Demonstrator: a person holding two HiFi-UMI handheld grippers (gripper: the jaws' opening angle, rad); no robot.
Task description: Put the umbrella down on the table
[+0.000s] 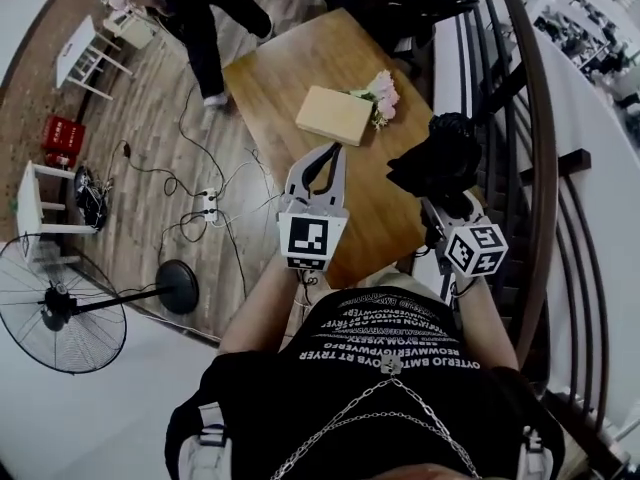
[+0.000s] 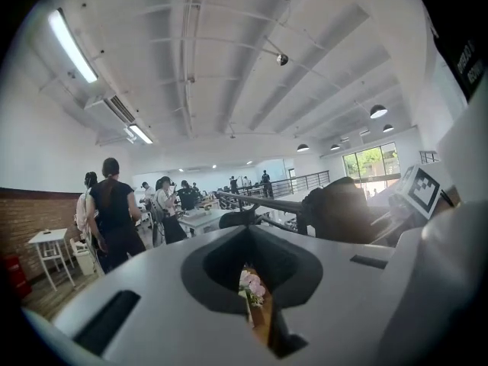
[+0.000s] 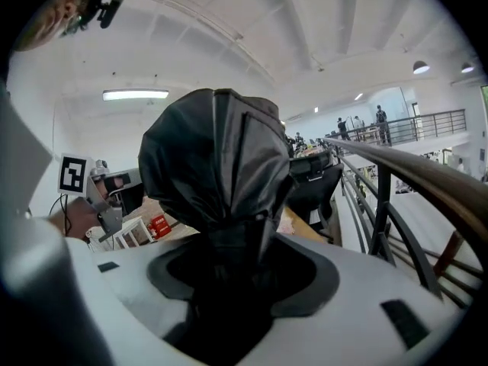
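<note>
1. Holding the folded black umbrella (image 1: pixel 440 158) by its lower part, the right gripper (image 1: pixel 443 206) keeps it over the right edge of the table (image 1: pixel 275 78).
2. The left gripper (image 1: pixel 328 163) is closed and empty, over the near edge.
3. A tan box (image 1: pixel 335 115) and pink flowers (image 1: pixel 383 93) lie near the far right.

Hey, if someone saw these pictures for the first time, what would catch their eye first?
Probably the bunched black umbrella, gripped in the right claw by the right edge of the wooden table. Next come the pink flowers beside a flat tan box near the table's middle, with the left claw shut and empty, nearer the person.
</note>
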